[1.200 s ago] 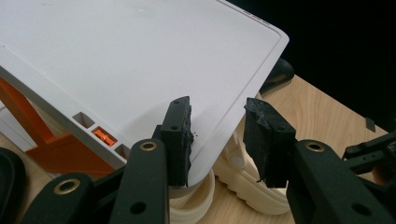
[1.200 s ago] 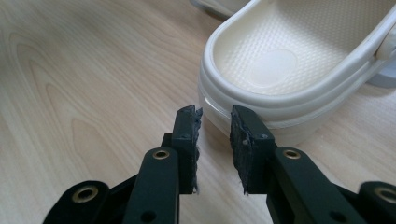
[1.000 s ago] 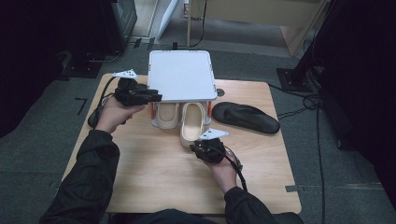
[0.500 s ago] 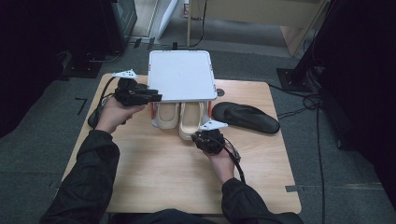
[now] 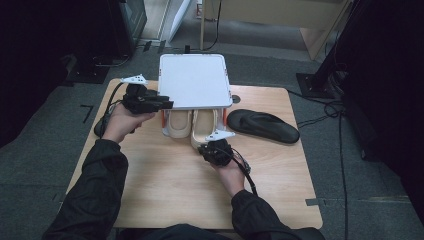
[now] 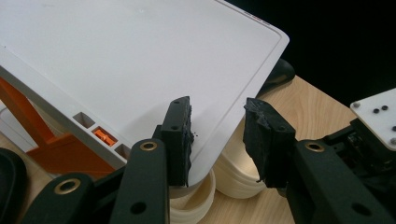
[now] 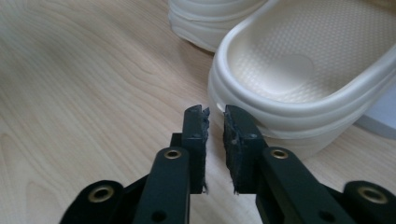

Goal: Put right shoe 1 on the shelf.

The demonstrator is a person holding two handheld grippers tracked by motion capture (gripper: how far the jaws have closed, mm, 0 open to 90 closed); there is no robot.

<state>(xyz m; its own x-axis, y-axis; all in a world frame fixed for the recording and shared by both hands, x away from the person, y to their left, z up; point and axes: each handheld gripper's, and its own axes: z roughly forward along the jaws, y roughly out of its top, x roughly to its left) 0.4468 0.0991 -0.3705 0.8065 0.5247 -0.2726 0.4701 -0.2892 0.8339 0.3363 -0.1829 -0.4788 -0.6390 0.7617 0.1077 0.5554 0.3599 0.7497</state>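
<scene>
High view: white shoe rack (image 5: 192, 80) sits at the desk's far edge, centre; two cream slippers side by side under its shelf, heels poking out toward the person. L slipper (image 5: 177, 125) is tucked in deeper; R slipper (image 5: 205, 129) sticks out a bit more, and a sec ago it lay further out and slightly askew, so it's been pushed in and squared up w/ its mate. Black slipper (image 5: 264, 126) lies alone toward the desk's right edge, well apart from the rack, not stowed. Left gripper (image 5: 161, 104) is at the rack's near-left corner, same spot as before; right gripper (image 5: 216, 145) is just beside the R slipper's heel, having come fwd w/ it. Left gripper view: jaws part open astride the shelf's corner, one pad (image 6: 181, 135) against the top face, the other off the edge w/ a gap, so bracing rather than pinching, prob. to stop the rack sliding. Cream slippers visible below the shelf. Right gripper view: jaws have just been closing, now near shut w/ only a slit between pads (image 7: 195, 140), nothing in it; the R slipper's heel rim (image 7: 261, 116) is right next to the tips, contact can't be told. Judgement: cream pair about done, maybe one more nudge; black one is next.
</scene>
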